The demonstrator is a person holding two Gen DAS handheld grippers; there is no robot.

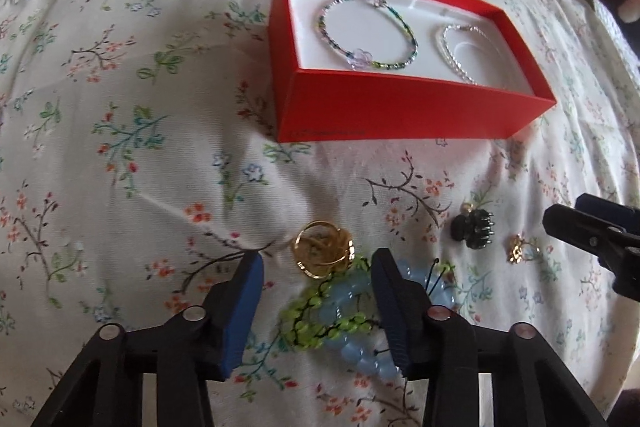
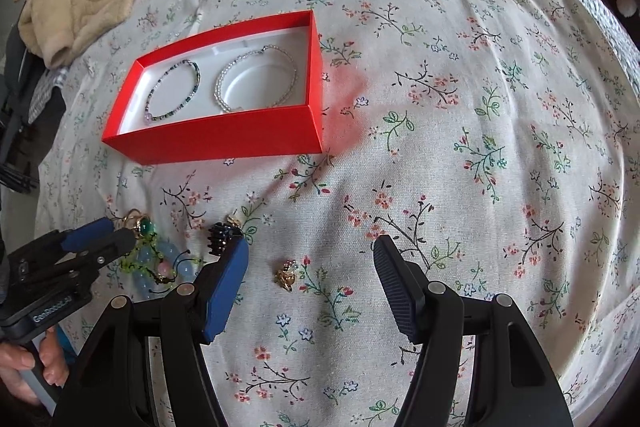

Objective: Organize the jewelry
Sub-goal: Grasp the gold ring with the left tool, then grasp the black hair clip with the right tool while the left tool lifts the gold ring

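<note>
Left hand-held gripper (image 1: pixel 316 291), jaws spread, straddles the gold ring (image 1: pixel 322 249) and green bead bracelet (image 1: pixel 320 315); red box (image 1: pixel 400 111) lies ahead; right hand-held gripper (image 2: pixel 310 287) spread, farther off.

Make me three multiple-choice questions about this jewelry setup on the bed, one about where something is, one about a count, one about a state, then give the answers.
1. Where does the small gold charm lie?
A. inside the red box
B. on the floral sheet, between the right claw's fingers
C. on the beige blanket

2. How many bracelets lie in the red box?
A. one
B. two
C. four

3. What state is the left claw in?
A. open, holding nothing
B. shut on the gold ring
C. shut on the black clip

Answers: 1 B, the charm rests on the sheet ahead of the open right claw. 2 B, a dark beaded bracelet and a silver bracelet lie side by side. 3 A, its fingers stand apart over the gold ring and the green and blue beads.
</note>
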